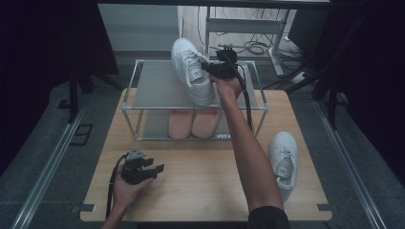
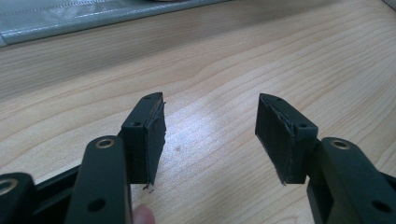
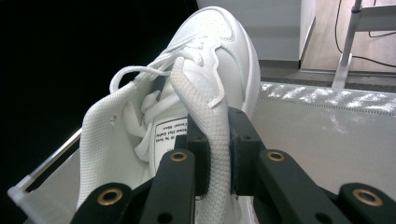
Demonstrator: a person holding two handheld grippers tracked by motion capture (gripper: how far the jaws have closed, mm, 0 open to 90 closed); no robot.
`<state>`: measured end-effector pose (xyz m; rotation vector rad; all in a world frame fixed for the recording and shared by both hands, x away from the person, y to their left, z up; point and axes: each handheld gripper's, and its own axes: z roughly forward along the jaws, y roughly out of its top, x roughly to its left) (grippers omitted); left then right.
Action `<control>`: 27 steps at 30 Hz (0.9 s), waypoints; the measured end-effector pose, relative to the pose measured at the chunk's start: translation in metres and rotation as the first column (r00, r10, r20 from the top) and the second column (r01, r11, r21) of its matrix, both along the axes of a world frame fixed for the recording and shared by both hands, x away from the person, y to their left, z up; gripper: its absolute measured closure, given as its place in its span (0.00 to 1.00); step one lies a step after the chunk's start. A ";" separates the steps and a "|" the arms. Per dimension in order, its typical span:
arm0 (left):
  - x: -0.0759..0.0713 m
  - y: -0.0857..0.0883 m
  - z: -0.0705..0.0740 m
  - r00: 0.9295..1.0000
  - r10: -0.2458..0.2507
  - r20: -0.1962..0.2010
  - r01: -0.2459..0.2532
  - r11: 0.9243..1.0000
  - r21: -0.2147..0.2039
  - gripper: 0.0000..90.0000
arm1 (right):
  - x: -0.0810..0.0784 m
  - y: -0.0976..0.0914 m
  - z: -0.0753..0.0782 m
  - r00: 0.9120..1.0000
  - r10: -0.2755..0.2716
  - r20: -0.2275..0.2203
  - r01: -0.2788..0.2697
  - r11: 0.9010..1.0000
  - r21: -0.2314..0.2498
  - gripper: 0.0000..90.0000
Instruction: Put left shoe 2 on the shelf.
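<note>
Lower left on the wooden table, left gripper rests with jaws wide and empty, while right gripper, top centre, clamps 1 white sneaker's collar above the shoe rack.

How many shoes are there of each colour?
White sneakers: 2, one on the rack's top shelf, one on the table
Pink slippers: 2, on the lower shelf
Total: 4

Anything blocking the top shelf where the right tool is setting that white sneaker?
Nothing visible. The right tool grips the white sneaker by its collar over the rack's top shelf, which is bare. The pink slippers sit on the lower shelf.
</note>
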<state>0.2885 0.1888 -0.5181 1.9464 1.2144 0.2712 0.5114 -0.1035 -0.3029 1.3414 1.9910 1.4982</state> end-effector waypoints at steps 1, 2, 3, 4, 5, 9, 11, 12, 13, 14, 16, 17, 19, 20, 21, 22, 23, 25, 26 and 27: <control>0.000 0.000 0.000 1.000 0.000 -0.001 0.000 1.000 0.002 0.48 | 0.001 0.001 0.000 1.000 -0.005 -0.001 0.005 1.000 0.004 0.90; 0.000 0.000 0.000 1.000 0.000 -0.001 0.000 1.000 0.003 0.48 | 0.003 0.002 -0.001 1.000 -0.008 -0.002 0.008 1.000 0.001 0.90; 0.000 -0.001 0.000 1.000 0.000 -0.002 0.000 1.000 0.003 0.48 | 0.004 0.002 -0.001 1.000 -0.013 -0.005 0.013 1.000 0.001 0.90; 0.000 -0.001 0.000 1.000 0.002 -0.003 -0.002 1.000 0.003 0.48 | 0.006 0.003 -0.002 1.000 -0.018 -0.009 0.018 1.000 0.000 0.90; 0.000 -0.001 0.000 1.000 0.001 -0.002 -0.001 1.000 0.004 0.48 | 0.007 0.004 -0.003 1.000 -0.021 -0.014 0.021 1.000 -0.001 0.90; 0.000 0.000 0.000 1.000 -0.001 0.002 0.001 1.000 0.007 0.48 | 0.012 0.006 -0.009 0.999 -0.033 -0.035 0.033 0.999 -0.006 0.90; 0.000 0.000 0.000 1.000 0.000 0.002 0.000 1.000 0.007 0.48 | 0.014 0.007 -0.012 0.998 -0.037 -0.046 0.037 0.999 -0.007 0.89; 0.000 0.000 0.000 1.000 0.000 0.002 0.000 1.000 0.008 0.48 | 0.015 0.007 -0.013 0.998 -0.040 -0.055 0.040 0.999 0.002 0.88; 0.000 0.000 0.000 1.000 0.000 0.002 0.000 1.000 0.007 0.48 | 0.016 0.006 -0.013 0.997 -0.042 -0.059 0.043 0.999 0.004 0.87; 0.000 0.000 0.000 1.000 -0.001 0.002 0.001 1.000 0.006 0.48 | 0.017 0.006 -0.013 0.998 -0.039 -0.059 0.039 0.999 -0.005 0.85; 0.000 -0.001 0.000 1.000 0.002 -0.001 -0.002 1.000 0.005 0.48 | 0.018 0.005 -0.014 0.998 -0.033 -0.056 0.032 0.999 -0.015 0.80; 0.000 -0.001 0.000 1.000 0.001 -0.001 -0.001 1.000 0.006 0.48 | 0.019 0.004 -0.014 0.998 -0.044 -0.054 0.042 0.999 -0.029 0.79; 0.000 -0.002 -0.001 1.000 -0.003 0.003 0.003 1.000 0.011 0.48 | 0.019 0.001 -0.015 0.998 -0.027 -0.056 0.027 1.000 -0.008 0.76; 0.000 -0.002 -0.001 1.000 -0.005 0.000 0.005 1.000 0.010 0.48 | 0.019 0.000 -0.015 0.998 -0.029 -0.050 0.029 1.000 -0.008 0.75; -0.001 -0.003 -0.001 1.000 -0.003 0.000 0.003 1.000 0.010 0.48 | 0.018 -0.002 -0.015 0.999 -0.030 -0.041 0.030 1.000 0.003 0.72; -0.001 -0.003 -0.001 1.000 -0.007 0.000 0.007 1.000 0.010 0.48 | 0.017 -0.003 -0.015 0.999 -0.028 -0.036 0.028 0.999 0.014 0.70; -0.001 -0.003 -0.001 1.000 -0.004 -0.002 0.004 1.000 0.007 0.48 | 0.016 -0.005 -0.013 0.999 -0.028 -0.030 0.029 0.999 0.016 0.69; -0.001 -0.004 -0.001 1.000 -0.007 0.000 0.007 1.000 0.010 0.48 | 0.013 -0.008 -0.009 1.000 -0.026 -0.012 0.026 0.999 0.019 0.69; -0.001 -0.004 -0.001 1.000 -0.005 -0.002 0.005 1.000 0.007 0.48 | 0.011 -0.009 -0.008 1.000 -0.021 -0.006 0.021 1.000 0.019 0.69; -0.001 -0.004 -0.001 1.000 -0.006 -0.002 0.006 1.000 0.007 0.48 | 0.009 -0.011 -0.006 1.000 -0.017 0.001 0.017 1.000 0.016 0.69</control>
